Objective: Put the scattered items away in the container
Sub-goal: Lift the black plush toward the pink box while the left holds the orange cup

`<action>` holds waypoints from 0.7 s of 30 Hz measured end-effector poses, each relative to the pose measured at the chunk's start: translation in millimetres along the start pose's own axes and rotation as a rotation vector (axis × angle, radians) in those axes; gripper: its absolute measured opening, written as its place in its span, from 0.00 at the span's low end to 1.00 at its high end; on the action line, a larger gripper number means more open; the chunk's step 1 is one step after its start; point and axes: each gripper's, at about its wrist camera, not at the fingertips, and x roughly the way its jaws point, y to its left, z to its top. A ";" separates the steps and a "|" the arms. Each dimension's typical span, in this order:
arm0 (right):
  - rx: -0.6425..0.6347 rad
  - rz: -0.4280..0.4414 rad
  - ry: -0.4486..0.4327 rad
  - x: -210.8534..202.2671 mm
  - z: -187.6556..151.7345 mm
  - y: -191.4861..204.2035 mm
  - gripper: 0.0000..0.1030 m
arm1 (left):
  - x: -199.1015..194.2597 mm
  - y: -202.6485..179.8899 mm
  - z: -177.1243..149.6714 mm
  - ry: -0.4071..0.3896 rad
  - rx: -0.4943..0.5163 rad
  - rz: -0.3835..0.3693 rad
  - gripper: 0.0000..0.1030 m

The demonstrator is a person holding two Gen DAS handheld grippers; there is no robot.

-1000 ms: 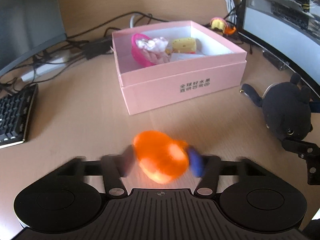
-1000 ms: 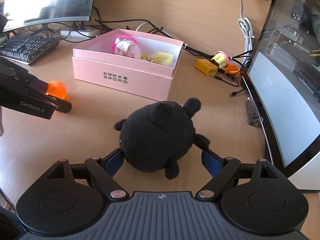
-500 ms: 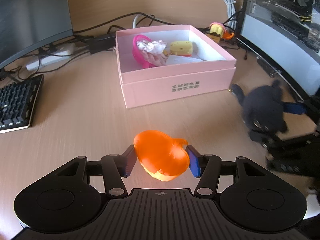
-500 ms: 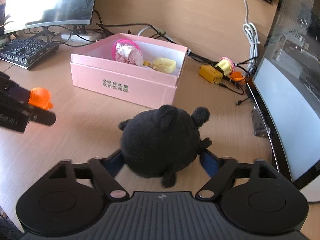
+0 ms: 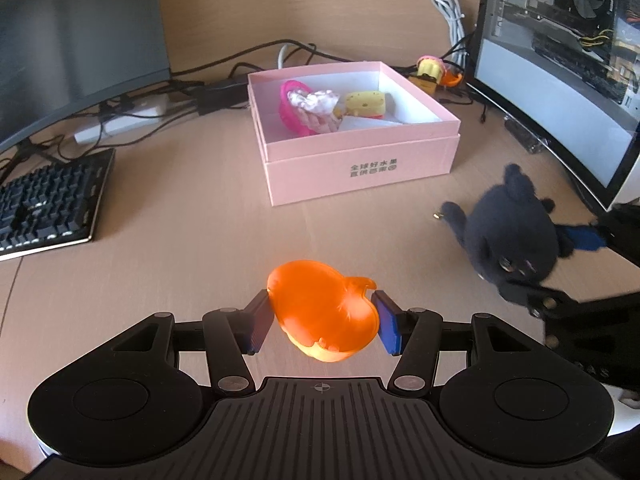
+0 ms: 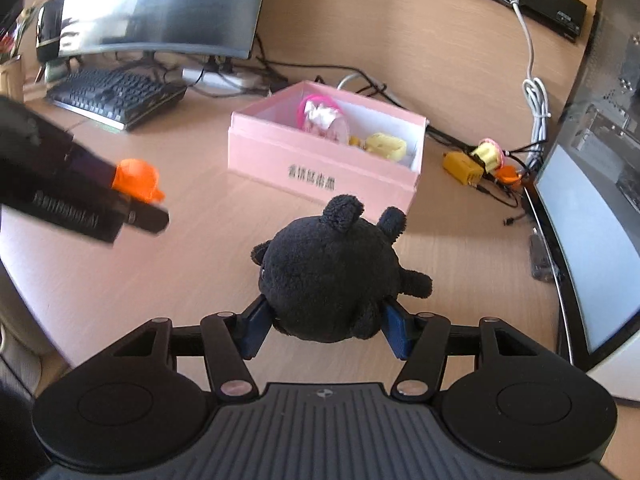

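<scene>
Between my left jaws sits the orange toy (image 5: 323,316), clamped by both blue pads, off the desk (image 5: 192,240). Left gripper (image 5: 322,322) has climbed since a second ago: the box (image 5: 360,168) now lies further ahead of the jaws and lower, more of its inside showing. Right gripper (image 6: 326,322) is clamped on the black plush (image 6: 332,276), jaws pressed into its sides. A second ago the plush sat on the desk with my pads only beside it; now it is lifted, ears pointing toward the box ahead. So both scattered items are picked and in the air, neither yet over the box. What's left, I judge: carry each forward over the rim and let go.

Box is open, straight ahead of both jaw pairs, well apart from them. Already inside: a pink toy (image 5: 298,108) and a yellow toy (image 5: 366,104).

Left view shows the plush face-on to the right of my left jaws, with a right pad against its side. It also shows the box floor, with free room on its right half. Right view shows the orange toy from the side, pinched at the left tips, blurred, so moving. Only the right view shows more small toys (image 6: 486,158) beyond the box to the right, among cables, still outside.
</scene>
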 end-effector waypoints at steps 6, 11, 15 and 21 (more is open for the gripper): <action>0.075 -0.044 0.050 -1.3 -11.2 -4.1 0.91 | -5.2 -0.3 -6.6 -0.001 0.017 -0.022 0.57; 0.090 -0.067 0.021 11.9 -6.5 0.8 0.98 | -8.0 1.7 -10.4 -0.003 0.013 -0.023 0.57; 0.075 -0.081 0.054 28.0 -6.1 1.1 0.81 | -10.8 2.4 -11.5 -0.009 0.010 -0.020 0.57; 0.074 -0.059 0.054 20.1 -6.6 -1.2 0.67 | -11.5 1.4 -14.4 -0.006 0.012 -0.025 0.57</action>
